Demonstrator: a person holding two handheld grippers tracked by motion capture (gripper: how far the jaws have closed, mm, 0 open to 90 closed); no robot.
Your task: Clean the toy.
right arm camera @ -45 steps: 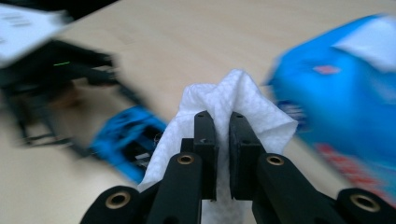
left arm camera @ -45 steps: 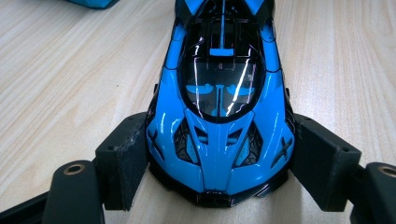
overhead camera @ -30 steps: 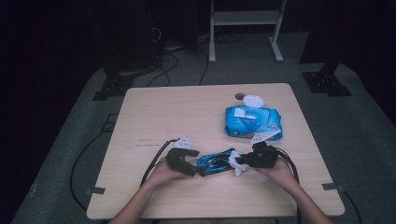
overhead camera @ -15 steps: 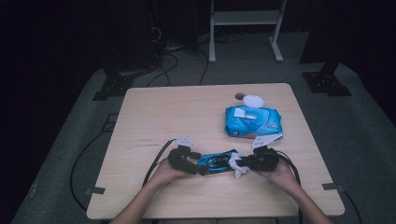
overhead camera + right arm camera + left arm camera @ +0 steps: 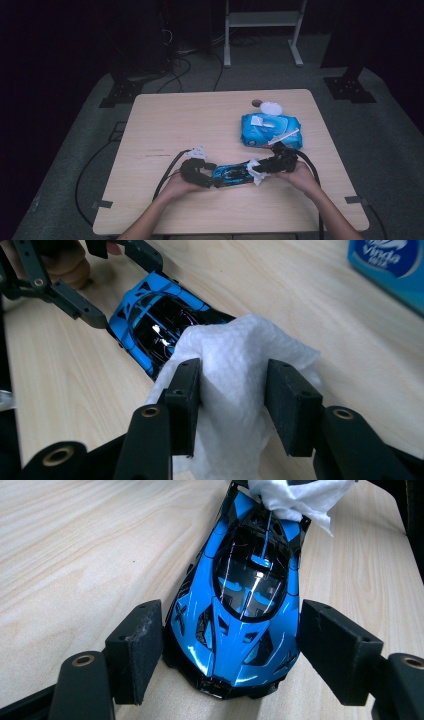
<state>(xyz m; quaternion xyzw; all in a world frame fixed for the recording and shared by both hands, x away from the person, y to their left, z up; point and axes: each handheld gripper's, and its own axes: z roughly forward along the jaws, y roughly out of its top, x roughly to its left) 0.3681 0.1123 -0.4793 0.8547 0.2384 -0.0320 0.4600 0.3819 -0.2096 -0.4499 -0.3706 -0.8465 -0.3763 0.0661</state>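
Lying near the front edge of the pale wood-grain table (image 5: 165, 120), the glossy blue-and-black toy car (image 5: 240, 605) is low and wedge-shaped, with a dark glassy canopy that throws back thin streaks of light. Its nose sits between the 2 matte black, block-shaped pads of the left gripper (image 5: 230, 650); those jaws have just been closing in, and they stand close against the car's flanks, though from the left gripper view it is hard to say whether both pads actually press on the bodywork, since a thin gap seems to remain on each side. At the car's other end, a soft white wipe (image 5: 235, 370) with a dimpled, quilted surface is bunched over the tail. The right gripper (image 5: 232, 405) has just been spreading its jaws, and the wipe now lies loose between the 2 pads, bulging up through the gap rather than being squeezed flat. In the high view, the left hand (image 5: 175, 187) rests low on the table with its gripper pointing toward the right, while the right hand (image 5: 300, 175) comes in from the opposite side, its gripper aimed back at the car. Just beyond them lies a soft blue pack of wipes (image 5: 272, 130), with a white lid flap.
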